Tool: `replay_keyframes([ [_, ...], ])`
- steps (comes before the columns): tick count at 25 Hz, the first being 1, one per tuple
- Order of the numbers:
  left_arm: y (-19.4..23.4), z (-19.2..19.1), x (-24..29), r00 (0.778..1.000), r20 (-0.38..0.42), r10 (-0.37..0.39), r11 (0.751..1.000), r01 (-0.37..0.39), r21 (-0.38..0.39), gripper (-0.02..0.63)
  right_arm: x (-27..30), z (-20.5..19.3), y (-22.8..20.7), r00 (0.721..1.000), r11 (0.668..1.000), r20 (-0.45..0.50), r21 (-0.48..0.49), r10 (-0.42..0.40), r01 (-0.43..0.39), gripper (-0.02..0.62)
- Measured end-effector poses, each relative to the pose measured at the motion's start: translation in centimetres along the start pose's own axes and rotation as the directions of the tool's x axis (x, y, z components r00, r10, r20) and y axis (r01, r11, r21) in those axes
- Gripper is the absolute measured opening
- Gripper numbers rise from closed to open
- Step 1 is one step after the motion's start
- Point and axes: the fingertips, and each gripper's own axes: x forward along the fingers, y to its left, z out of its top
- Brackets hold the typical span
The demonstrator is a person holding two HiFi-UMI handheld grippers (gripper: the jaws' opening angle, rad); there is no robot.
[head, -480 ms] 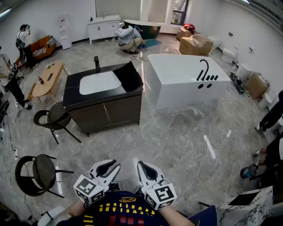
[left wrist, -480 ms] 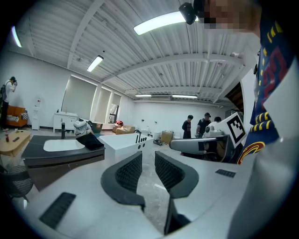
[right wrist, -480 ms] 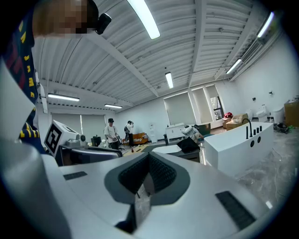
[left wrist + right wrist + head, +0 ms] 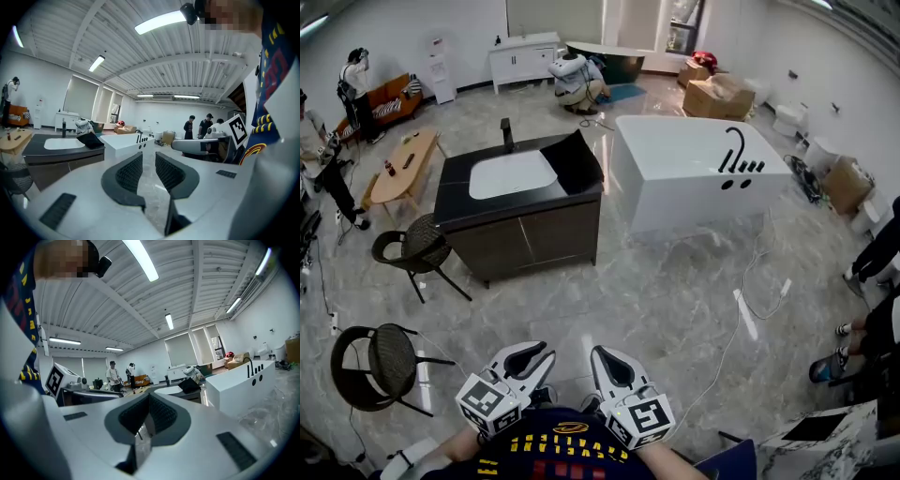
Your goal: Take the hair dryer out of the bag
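Marble floor, left tool, right tool: no change.

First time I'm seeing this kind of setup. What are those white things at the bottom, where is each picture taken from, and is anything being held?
There is no robot here: a person holds a two-jaw gripper in each hand. The head view looks down from a camera on the person's head and shows the left gripper and right gripper close to the body. The other two views each look along one gripper's own jaws. The left jaws stand slightly apart and the right are shut; neither holds anything. Ahead stands a dark vanity with a white sink and a black bag on top, beside a white bathtub. No hair dryer shows.
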Motion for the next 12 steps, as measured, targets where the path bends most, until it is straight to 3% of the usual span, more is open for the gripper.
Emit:
replay_keyframes([
  [12, -0.6, -2.8, 0.5, 0.998, -0.04, 0.046, 0.997, -0.048, -0.052, 0.089, -0.2, -2.9, -1.8, 0.998, 0.998, -0.057, 0.065, 0.014, -0.01, 0.008],
])
